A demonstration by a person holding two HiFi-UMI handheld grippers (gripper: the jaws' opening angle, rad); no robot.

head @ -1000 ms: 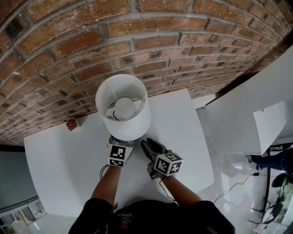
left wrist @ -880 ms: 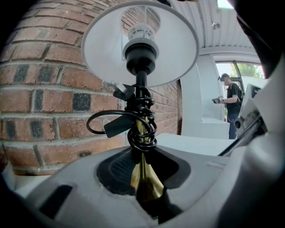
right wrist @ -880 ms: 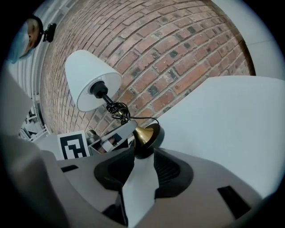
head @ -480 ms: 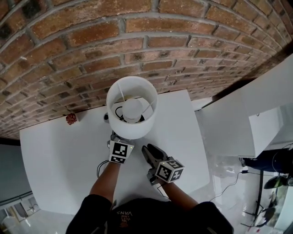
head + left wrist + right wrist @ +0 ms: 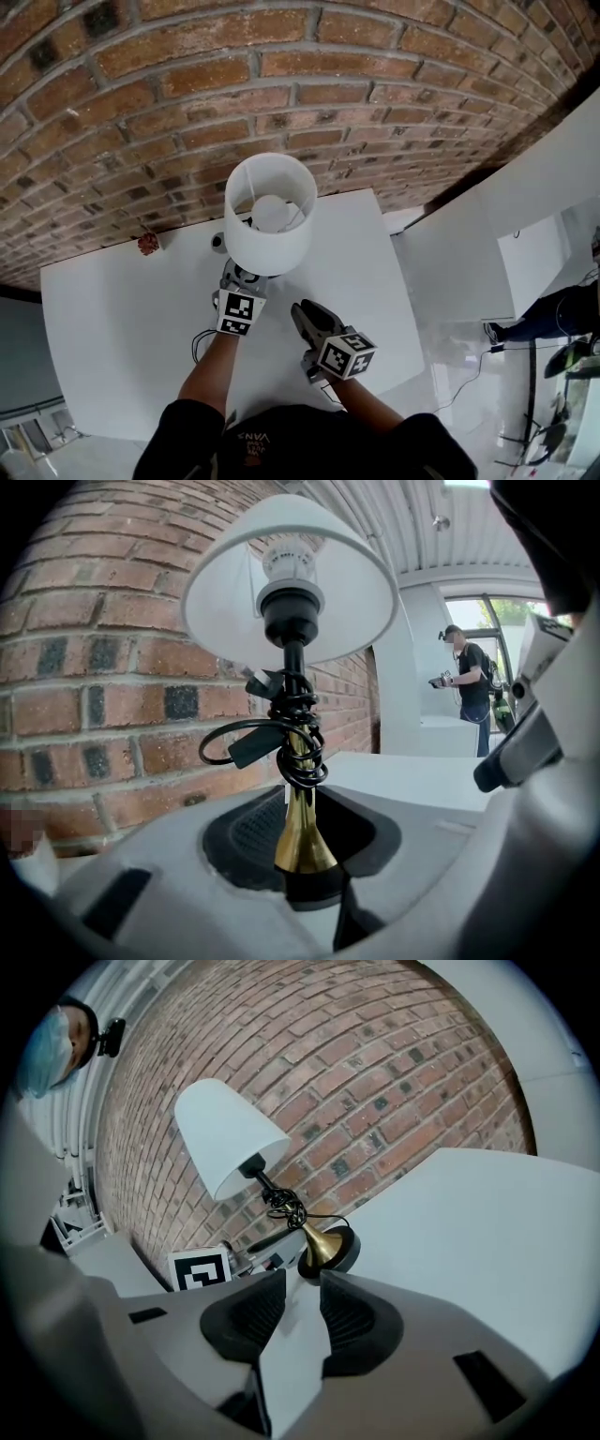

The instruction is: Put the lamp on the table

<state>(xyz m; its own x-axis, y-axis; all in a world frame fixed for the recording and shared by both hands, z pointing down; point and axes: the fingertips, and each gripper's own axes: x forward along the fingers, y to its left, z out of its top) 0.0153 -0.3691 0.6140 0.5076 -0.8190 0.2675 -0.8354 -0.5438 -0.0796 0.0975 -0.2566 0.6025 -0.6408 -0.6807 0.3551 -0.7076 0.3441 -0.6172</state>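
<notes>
Lamp [image 5: 269, 220] stands upright on the white table [image 5: 112, 319], close to the brick wall [image 5: 281, 84]; its base appears to rest on the top. Cord [image 5: 281, 738] is wound round the stem. Left gripper [image 5: 302, 850] clasps the lamp's foot. Right gripper [image 5: 298, 1302] sits well apart from the lamp, jaws closing on nothing. Judged: placing step, nearly done. The next move calls for a gentle release without tipping the shade [image 5: 291, 583].

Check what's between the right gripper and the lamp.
Only bare white table, seen in the right gripper view. The right gripper is closing its jaws with nothing between them, short of the lamp.
</notes>
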